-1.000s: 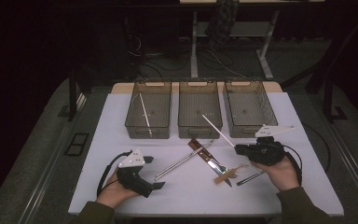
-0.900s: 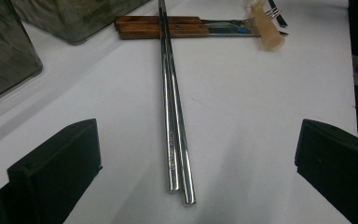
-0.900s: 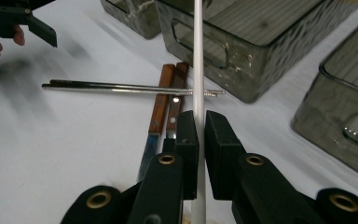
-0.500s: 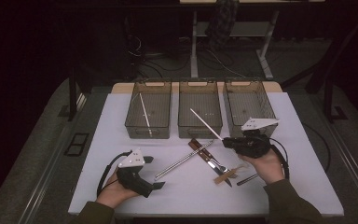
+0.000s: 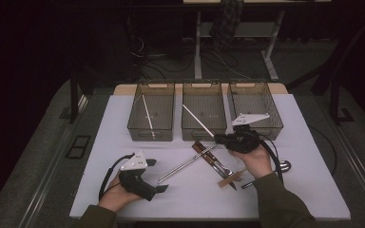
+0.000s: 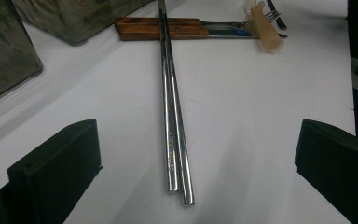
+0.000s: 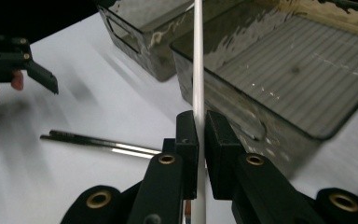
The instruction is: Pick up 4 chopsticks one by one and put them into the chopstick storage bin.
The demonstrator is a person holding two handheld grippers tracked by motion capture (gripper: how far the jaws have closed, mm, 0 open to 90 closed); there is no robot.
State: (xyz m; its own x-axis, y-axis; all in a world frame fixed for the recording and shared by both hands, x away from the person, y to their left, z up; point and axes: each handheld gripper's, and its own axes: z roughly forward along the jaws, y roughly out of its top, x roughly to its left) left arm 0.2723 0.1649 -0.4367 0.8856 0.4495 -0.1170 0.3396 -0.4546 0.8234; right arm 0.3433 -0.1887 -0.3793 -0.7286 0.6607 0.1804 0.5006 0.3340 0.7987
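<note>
Right, my right claw (image 7: 200,135) is clamped on 1 white chopstick (image 7: 198,60), held over the front of the middle bin (image 5: 204,135), tip slanting up-left. My left claw (image 6: 196,158) rests on the table (image 5: 304,190), jaws wide apart, nothing in them; 2 steel chopsticks (image 6: 172,116) lie side by side just ahead of it. 3 bins in a row; left bin (image 5: 138,128) has 1 white stick (image 5: 147,116). 2 wood-handled utensils (image 6: 161,27) lie crossed under the steel pair.

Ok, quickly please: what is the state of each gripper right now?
Left gripper: jaws open, holding nothing, metal chopsticks lying between them.
Right gripper: jaws closed on a white chopstick.
</note>
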